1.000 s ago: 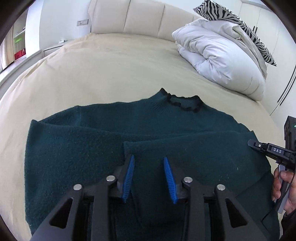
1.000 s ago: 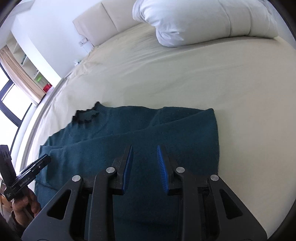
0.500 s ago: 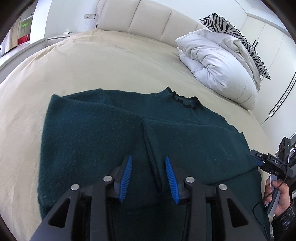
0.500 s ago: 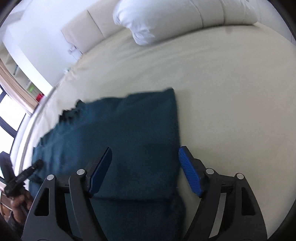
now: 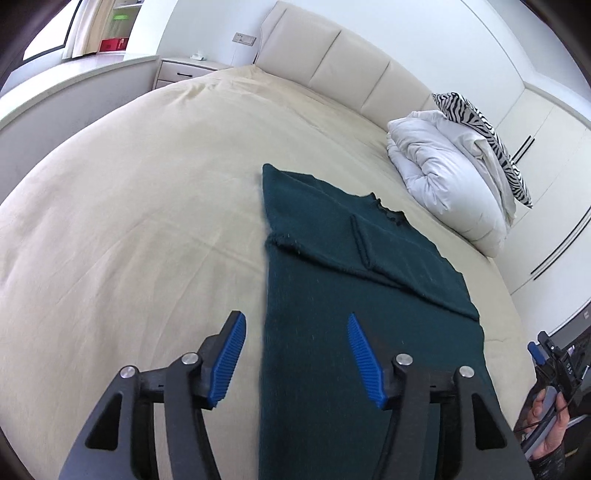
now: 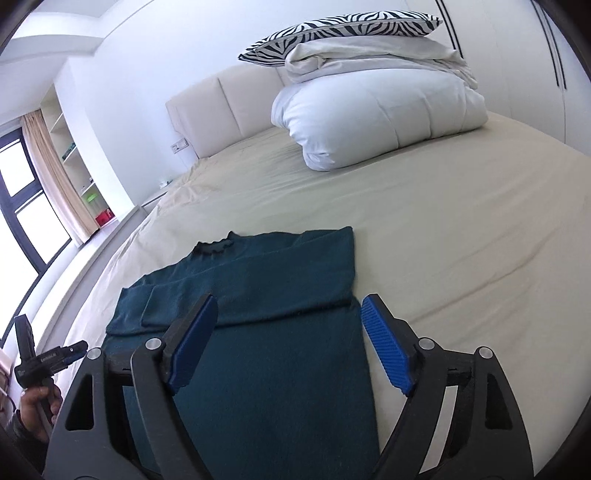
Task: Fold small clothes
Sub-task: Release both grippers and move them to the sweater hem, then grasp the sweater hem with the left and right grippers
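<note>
On the beige bed sheet [image 5: 147,206], a dark teal knit sweater [image 5: 332,332], lying flat, well short of the headboard [image 5: 332,62]. Both sleeves folded in over the chest, cuffs meeting near the middle; small ruffled collar [image 5: 388,210] at the far end, hem end toward the cameras. Narrow long shape, side edges straight.

In the left wrist view: left gripper [image 5: 295,354] hovering above the sweater's left edge, blue ribbed pads [image 5: 229,358] spread wide and opening further, gripping nothing. One pad over bare sheet, the other over the knit. Sweater not pinched, not lifted. At the far right edge of that view, a hand [image 5: 546,424] wrapped round the handle of the other tool.

In the right wrist view: right gripper [image 6: 288,343] hovering above the sweater's right edge, jaws wide apart and opening, nothing clamped between them. Left pad over the folded sleeve area, right pad [image 6: 384,350] just beyond the knit's edge, over the sheet. Lower left of that view: the left tool seen from the side, held in a hand [image 6: 37,406].

Near the headboard, on the right side of the bed: a rolled white duvet [image 6: 369,118], with a zebra-striped pillow [image 6: 340,33] on top. Well apart from the sweater. Window and curtain [image 6: 48,177] along the left wall, shelves beside them.
</note>
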`<move>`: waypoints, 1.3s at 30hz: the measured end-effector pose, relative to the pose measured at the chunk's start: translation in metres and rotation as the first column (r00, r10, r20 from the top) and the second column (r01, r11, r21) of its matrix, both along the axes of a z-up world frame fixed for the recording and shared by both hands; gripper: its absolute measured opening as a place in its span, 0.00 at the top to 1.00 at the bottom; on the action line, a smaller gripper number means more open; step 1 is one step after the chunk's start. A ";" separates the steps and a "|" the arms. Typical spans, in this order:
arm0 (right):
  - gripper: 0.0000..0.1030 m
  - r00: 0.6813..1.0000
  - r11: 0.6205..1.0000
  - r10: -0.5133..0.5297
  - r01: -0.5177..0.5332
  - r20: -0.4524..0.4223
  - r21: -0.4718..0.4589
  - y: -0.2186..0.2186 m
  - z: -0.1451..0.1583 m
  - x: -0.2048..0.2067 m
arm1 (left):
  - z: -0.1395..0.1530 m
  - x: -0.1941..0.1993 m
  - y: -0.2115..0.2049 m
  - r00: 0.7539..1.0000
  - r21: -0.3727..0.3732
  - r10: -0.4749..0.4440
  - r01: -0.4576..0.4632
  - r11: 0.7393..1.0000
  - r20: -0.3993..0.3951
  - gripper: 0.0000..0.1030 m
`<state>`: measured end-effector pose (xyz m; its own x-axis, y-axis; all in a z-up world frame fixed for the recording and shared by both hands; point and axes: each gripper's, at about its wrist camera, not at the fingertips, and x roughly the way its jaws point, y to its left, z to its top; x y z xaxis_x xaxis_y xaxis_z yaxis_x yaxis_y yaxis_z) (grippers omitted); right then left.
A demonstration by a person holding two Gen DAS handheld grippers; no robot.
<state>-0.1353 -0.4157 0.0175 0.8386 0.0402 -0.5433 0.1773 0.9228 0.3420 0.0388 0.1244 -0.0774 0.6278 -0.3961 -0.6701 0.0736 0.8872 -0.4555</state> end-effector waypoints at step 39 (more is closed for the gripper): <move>0.28 0.936 0.853 0.156 0.033 -0.315 0.521 -0.068 -0.105 -0.170 | -0.071 -0.140 0.035 0.906 -0.437 -0.249 0.081 0.896 -0.341 0.84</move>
